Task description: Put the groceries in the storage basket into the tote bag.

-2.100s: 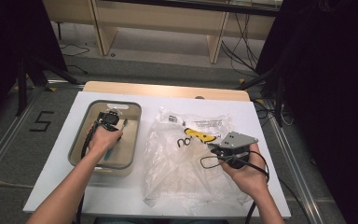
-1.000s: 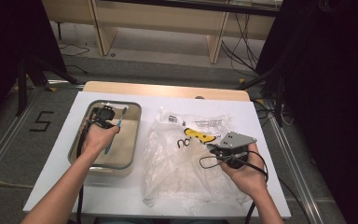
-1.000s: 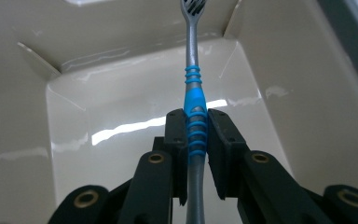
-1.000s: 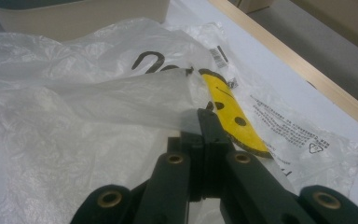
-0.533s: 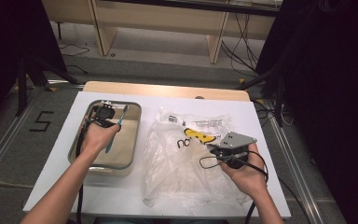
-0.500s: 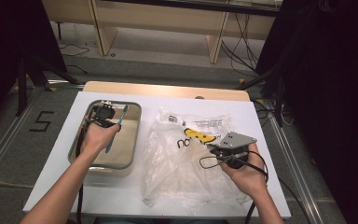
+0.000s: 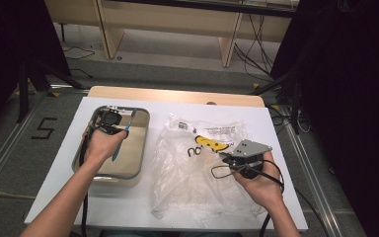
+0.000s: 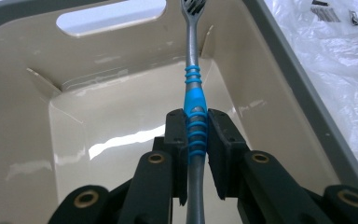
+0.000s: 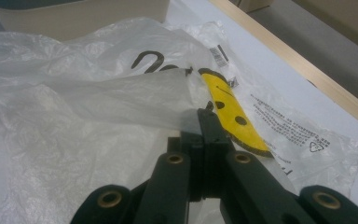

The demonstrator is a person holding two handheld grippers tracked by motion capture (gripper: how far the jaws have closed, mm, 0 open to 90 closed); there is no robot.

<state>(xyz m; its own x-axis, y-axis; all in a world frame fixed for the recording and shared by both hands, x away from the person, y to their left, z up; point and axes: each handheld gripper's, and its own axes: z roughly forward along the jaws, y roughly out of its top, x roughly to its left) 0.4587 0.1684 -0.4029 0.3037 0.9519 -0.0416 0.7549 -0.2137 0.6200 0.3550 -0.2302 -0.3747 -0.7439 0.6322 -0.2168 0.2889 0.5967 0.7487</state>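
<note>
Toothbrush (image 8: 193, 100) lifted, clamped in left gripper (image 8: 196, 135)

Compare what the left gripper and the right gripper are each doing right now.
The left gripper is shut on a toothbrush, while the right gripper is shut on the edge of a clear plastic bag. The left gripper is over the beige bin, with the toothbrush pointing into it; the right gripper is low over the white table, beside the bag's yellow smiley print. Both are shut on something, each held in one hand.
</note>
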